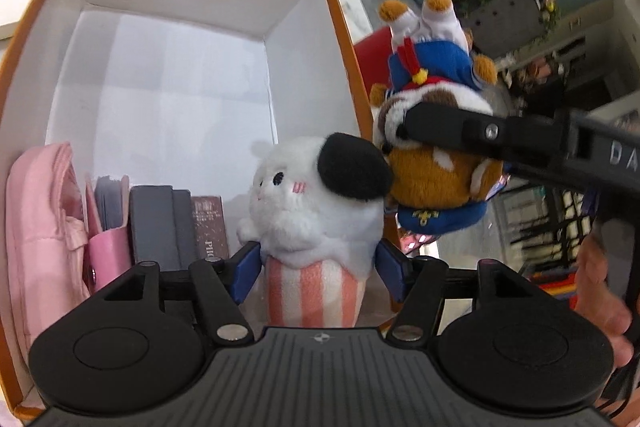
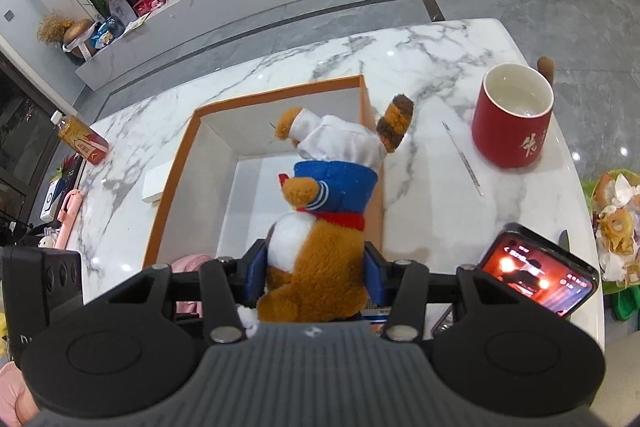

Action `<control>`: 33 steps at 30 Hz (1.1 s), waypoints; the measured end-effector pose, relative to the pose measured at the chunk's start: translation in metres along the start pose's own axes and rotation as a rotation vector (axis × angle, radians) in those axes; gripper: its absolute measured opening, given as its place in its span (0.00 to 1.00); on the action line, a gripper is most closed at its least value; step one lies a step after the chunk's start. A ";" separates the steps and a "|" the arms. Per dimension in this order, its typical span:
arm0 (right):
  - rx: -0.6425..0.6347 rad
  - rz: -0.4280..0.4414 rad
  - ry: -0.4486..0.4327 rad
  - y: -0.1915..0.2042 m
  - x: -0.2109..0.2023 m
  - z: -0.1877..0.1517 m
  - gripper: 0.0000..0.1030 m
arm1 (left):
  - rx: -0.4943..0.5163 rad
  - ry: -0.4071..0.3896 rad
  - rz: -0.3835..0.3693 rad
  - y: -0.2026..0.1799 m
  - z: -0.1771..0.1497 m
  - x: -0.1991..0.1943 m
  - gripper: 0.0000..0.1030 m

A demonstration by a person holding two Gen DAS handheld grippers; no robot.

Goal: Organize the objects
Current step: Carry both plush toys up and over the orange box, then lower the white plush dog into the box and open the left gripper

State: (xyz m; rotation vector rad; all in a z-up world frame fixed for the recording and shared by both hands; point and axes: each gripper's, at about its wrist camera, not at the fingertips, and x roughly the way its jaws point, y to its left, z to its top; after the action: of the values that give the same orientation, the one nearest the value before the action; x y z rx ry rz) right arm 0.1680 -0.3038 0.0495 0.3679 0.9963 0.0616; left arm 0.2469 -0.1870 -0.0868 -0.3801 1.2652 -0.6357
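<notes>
**2 plushies going into the orange box**

Far left in the orange box [image 1: 340, 27]: pink pouch [image 1: 44, 227], then a pink card holder [image 1: 106, 227] and dark booklets [image 1: 168, 223]. Next, the left gripper [image 1: 318, 267] straddles the white plush [image 1: 316, 211], jaws wide, pads seemingly off its striped base. On the right, the right gripper [image 2: 316, 275] squeezes the brown plush [image 2: 320, 227], upside down at the box's right wall. Red mug [image 2: 512, 115] sits further right on the marble table [image 2: 420, 67]
</notes>
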 end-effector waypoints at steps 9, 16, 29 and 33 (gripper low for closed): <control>0.010 0.010 0.014 -0.002 0.002 -0.003 0.50 | 0.088 0.023 0.034 -0.005 -0.001 -0.002 0.62; 0.003 0.009 0.012 0.000 0.000 -0.003 0.50 | 0.179 0.044 0.087 -0.014 -0.001 -0.005 0.43; -0.017 0.005 0.031 0.006 -0.008 0.000 0.50 | 0.385 0.084 0.210 -0.032 -0.016 0.001 0.42; -0.035 0.004 0.040 0.013 -0.007 0.001 0.50 | 0.405 0.031 0.152 -0.031 -0.015 -0.023 0.42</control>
State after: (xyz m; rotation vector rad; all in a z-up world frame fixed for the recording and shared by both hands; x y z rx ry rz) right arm 0.1671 -0.2932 0.0598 0.3376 1.0326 0.0899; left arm 0.2218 -0.1956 -0.0551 0.0606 1.1485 -0.7499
